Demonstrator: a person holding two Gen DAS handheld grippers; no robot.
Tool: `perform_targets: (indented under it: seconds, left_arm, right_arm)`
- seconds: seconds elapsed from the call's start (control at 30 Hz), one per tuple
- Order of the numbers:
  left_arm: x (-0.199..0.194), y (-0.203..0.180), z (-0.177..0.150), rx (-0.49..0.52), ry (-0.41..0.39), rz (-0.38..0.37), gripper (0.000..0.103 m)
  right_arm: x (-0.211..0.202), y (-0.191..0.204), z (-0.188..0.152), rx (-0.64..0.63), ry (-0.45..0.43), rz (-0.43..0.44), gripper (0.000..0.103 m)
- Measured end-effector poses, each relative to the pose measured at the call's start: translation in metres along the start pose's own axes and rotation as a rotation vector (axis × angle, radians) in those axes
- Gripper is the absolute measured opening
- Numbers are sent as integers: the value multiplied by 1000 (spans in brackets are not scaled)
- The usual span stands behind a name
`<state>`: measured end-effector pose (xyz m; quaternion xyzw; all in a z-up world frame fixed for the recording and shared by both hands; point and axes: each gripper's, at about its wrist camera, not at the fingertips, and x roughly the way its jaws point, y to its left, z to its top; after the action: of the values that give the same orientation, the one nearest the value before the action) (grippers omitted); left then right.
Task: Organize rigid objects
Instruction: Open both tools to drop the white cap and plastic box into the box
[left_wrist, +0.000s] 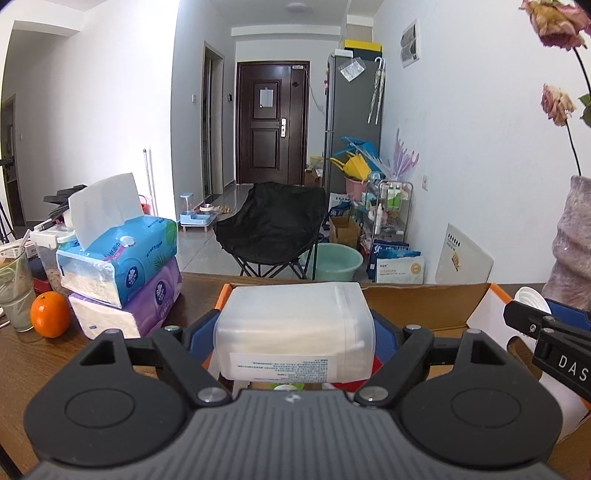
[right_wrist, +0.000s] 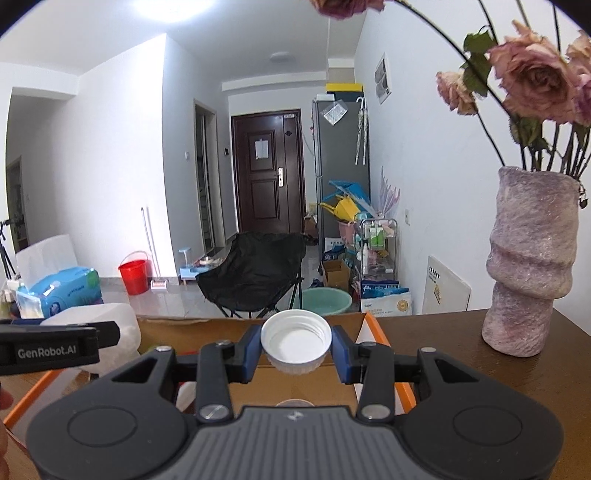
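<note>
Across the left wrist view, the left gripper (left_wrist: 295, 332) is clamping a translucent white plastic jar (left_wrist: 295, 328) between its blue-padded fingers (left_wrist: 195, 339); the jar is lying on its side, boxy with rounded corners, milky and smooth, with a printed label facing down at six o'clock. It is hanging over an open cardboard box (left_wrist: 417, 306) with orange edges and plain brown flaps, which is sitting on a dark wooden table (left_wrist: 37, 369). At nine o'clock a round orange (left_wrist: 50, 314) is resting beside two stacked soft tissue packs (left_wrist: 125, 280), blue over purple, with a white sheet sticking up from the top one; a clear glass (left_wrist: 14, 291) is standing just left of the fruit. At three o'clock the black tip of the right gripper is showing with a white cap, and behind it a rough mauve vase (left_wrist: 572, 251) is rising. Over in the right wrist view, the right gripper (right_wrist: 296, 350) is pinching a white plastic screw cap (right_wrist: 295, 341) at a narrow spread, open side toward the camera, ribbed around its skirt and threaded inside. The cap is hovering above the same box (right_wrist: 369, 325), near its far right corner. At three o'clock the lumpy, stone-textured vase (right_wrist: 528, 266) is holding dried pink roses (right_wrist: 532, 77) on dark stems. At nine o'clock the left gripper's black finger is crossing in front of the milky jar (right_wrist: 118, 328).
</note>
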<state>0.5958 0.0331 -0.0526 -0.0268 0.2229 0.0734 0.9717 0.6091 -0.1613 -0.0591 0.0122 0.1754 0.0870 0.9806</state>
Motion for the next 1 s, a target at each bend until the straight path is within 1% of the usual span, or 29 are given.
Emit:
perform_targets:
  seconds: [0.17, 0.23, 0.27, 0.3, 0.33, 0.37, 0.4, 0.43, 0.47, 0.5, 0.63, 0.77, 1.0]
  left_arm:
    - [2, 1, 0, 18, 15, 0, 84]
    - [2, 2, 1, 22, 19, 8, 87]
    - [2, 3, 1, 21, 16, 7, 87]
    - [2, 4, 1, 19, 17, 3, 89]
    - [1, 5, 1, 18, 18, 2, 94]
    - [1, 5, 1, 18, 16, 6, 97]
    - [0, 5, 1, 18, 11, 10, 102]
    - [-1, 6, 1, 18, 6, 13, 103]
    - [-3, 6, 2, 18, 2, 14, 103]
    - [-3, 6, 2, 16, 3, 14, 103]
    - [-3, 7, 3, 8, 18, 11, 103]
    - [-2, 7, 3, 7, 26, 9, 103]
    - [-7, 8, 4, -1, 39, -16, 103]
  right_arm:
    - [5, -5, 0, 4, 19, -1, 40]
    - [4, -7, 0, 10, 18, -5, 40]
    - [4, -7, 0, 12, 19, -6, 43]
    - [4, -9, 1, 16, 25, -6, 55]
    - [3, -10, 1, 21, 24, -9, 70]
    - [3, -11, 2, 24, 18, -20, 78]
    - [2, -12, 2, 25, 11, -33, 89]
    - [1, -13, 2, 27, 7, -42, 95]
    - [1, -14, 3, 30, 7, -47, 97]
    - [2, -16, 4, 36, 9, -51, 103]
    - [2, -21, 5, 59, 19, -55, 103]
    - [2, -20, 5, 53, 21, -59, 103]
    - [-6, -18, 9, 52, 17, -60, 103]
